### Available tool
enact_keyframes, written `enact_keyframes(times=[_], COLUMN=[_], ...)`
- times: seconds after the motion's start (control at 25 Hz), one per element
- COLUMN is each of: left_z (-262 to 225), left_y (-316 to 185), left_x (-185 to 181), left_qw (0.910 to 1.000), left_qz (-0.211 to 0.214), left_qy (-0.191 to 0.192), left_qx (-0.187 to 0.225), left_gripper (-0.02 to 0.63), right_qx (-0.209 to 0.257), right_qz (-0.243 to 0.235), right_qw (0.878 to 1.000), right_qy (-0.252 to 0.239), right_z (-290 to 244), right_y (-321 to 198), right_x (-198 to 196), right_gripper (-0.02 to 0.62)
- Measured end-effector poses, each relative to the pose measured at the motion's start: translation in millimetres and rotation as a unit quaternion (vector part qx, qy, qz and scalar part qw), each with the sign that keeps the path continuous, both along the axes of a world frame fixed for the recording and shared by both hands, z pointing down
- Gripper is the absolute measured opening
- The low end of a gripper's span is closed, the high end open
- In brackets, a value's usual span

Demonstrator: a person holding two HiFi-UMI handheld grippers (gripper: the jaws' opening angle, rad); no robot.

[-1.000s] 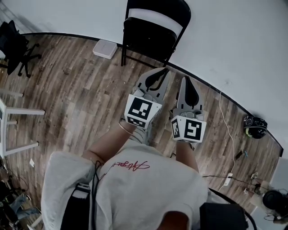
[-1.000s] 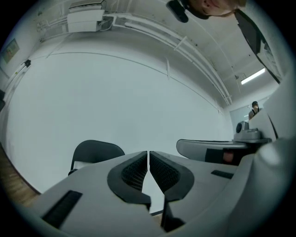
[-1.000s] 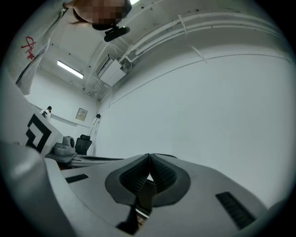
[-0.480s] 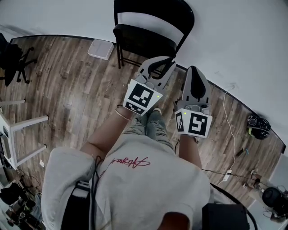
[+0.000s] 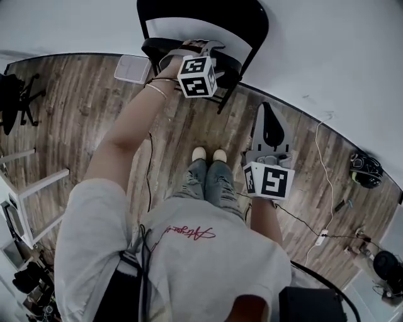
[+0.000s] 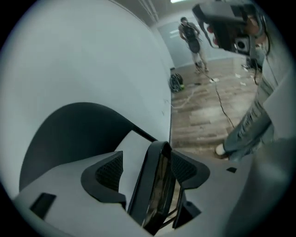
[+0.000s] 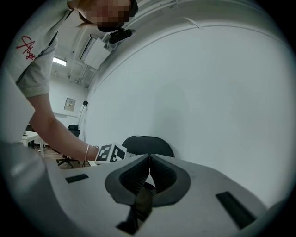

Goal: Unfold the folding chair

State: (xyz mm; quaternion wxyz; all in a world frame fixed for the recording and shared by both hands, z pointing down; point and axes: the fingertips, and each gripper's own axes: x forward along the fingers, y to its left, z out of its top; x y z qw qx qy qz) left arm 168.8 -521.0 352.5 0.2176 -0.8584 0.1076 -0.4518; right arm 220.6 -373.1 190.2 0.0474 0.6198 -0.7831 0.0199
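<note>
1. One gripper, the left gripper [image 5: 200,45], has swung away from our body to the folding chair [image 5: 245,12], which stands at the floor's far edge against the wall.
2. Its jaws have just been opening; they straddle the seat [image 6: 155,185] rim, not clamped.
3. The right gripper [image 5: 269,126] hangs back, jaws together on nothing.
4. We judge that unfolding is only starting; the grip comes next.

No word reads clearly: red cursive script [image 5: 187,234] crosses the person's grey shirt [image 5: 208,270] but stays illegible, while the cube [image 5: 197,77] of the left tool [image 6: 147,170] and the cube [image 5: 269,181] of the right tool [image 7: 149,178] bear only black-and-white square markers.
</note>
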Motion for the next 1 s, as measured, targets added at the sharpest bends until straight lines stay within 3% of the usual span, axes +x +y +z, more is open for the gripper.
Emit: enact_keyframes(times=[0.12,0.28,0.44,0.48,0.52,0.6,0.76,0.92,1.0], left_z=[37.0,80.4,113.4,117.2,118.6,116.6,109.5,106.3,104.5], left_y=[-9.6,-19.3,-21.9,-25.0,-28.6,-32.5,-32.6,-28.3,-24.6], left_x=[11.1,10.9,9.9,11.8,14.4,20.2,20.6,21.9,23.7], left_qw=[0.9944,0.9775,0.9635,0.9628,0.9640,0.9708,0.9811,0.9833,0.9836], left_qz=[0.063,0.107,0.129,0.132,0.132,0.120,0.098,0.090,0.090], left_qy=[-0.084,-0.181,-0.232,-0.234,-0.230,-0.207,-0.167,-0.157,-0.154], left_qx=[-0.012,-0.021,-0.036,-0.031,-0.024,-0.019,-0.005,0.016,0.025], left_gripper=[0.325,0.324,0.319,0.302,0.244,0.173,0.135,0.121,0.118], right_qx=[-0.014,-0.039,-0.058,-0.065,-0.071,-0.079,-0.098,-0.140,-0.156], right_qz=[0.005,0.009,0.006,0.005,0.006,0.009,0.014,0.011,0.009], right_qw=[1.000,0.998,0.997,0.997,0.996,0.996,0.994,0.989,0.987], right_qy=[0.019,0.047,0.051,0.050,0.050,0.052,0.050,0.051,0.033], right_z=[16.8,44.0,65.5,71.3,76.9,87.3,121.5,176.5,205.1], right_y=[-9.4,-27.4,-41.1,-46.0,-51.0,-61.6,-95.1,-143.6,-166.8], right_x=[9.0,18.1,23.2,25.6,28.5,35.8,46.7,58.4,61.8], right_gripper=[0.017,0.017,0.018,0.018,0.017,0.018,0.018,0.020,0.057])
